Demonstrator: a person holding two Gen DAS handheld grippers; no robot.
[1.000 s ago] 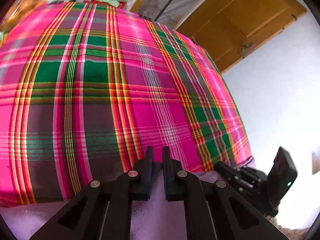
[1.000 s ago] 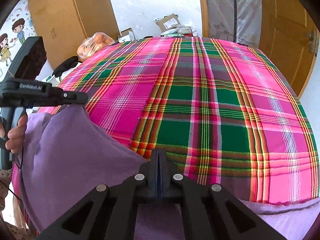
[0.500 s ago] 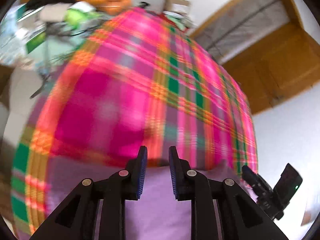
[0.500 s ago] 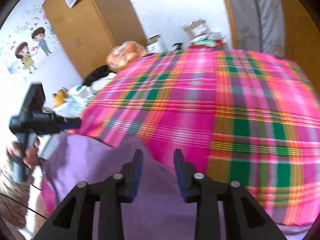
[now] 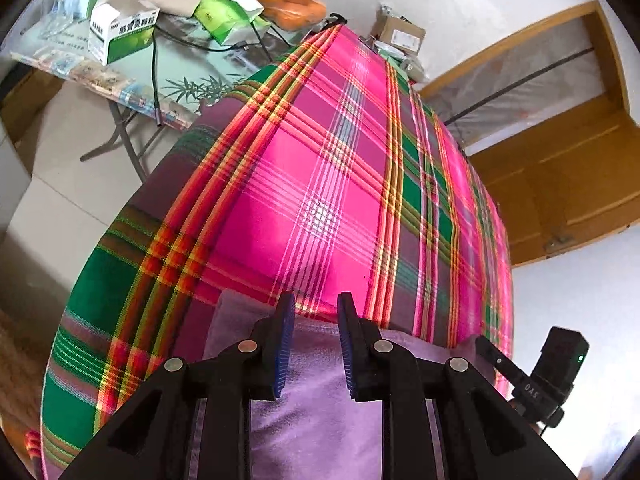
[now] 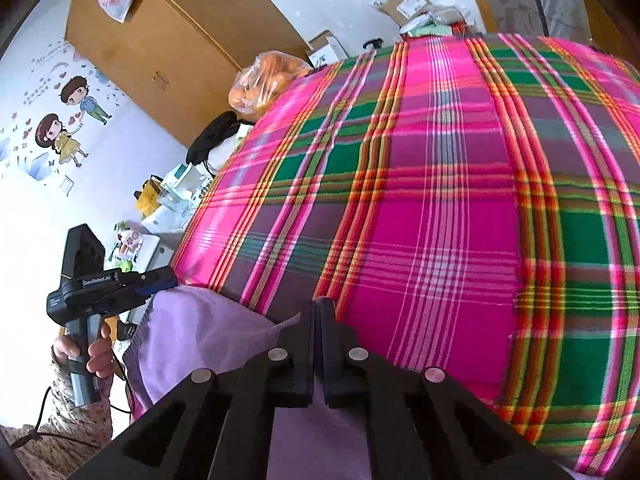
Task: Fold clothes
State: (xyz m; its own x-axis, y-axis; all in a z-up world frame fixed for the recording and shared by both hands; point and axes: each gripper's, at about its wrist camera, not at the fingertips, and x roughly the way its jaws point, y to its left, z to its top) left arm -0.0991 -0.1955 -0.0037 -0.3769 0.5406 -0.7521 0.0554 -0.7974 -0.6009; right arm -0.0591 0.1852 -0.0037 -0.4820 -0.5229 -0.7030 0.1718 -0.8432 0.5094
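- The purple garment [image 5: 316, 412] lies at the near edge of the plaid-covered bed [image 5: 340, 184], its cloth spread under both tools.
- The left claw [image 5: 316, 344] stands with its jaws apart above the garment's far hem, gripping nothing.
- The right claw [image 6: 318, 344] has its jaws pressed together; purple cloth lies right at the tips, so it looks pinched on the garment's edge, though the bite itself is hidden.
- Judgement: a fold is in hand, one edge held, the other free. Whether the left claw is about to take a corner or has just let one go, the pictures do not settle.
- Readable writing: the left tool's body in the right view carries "GenRobot.AI", partly blurred; the right tool in the left view shows "DAS". Box [image 5: 120, 28] labels are too small to read.
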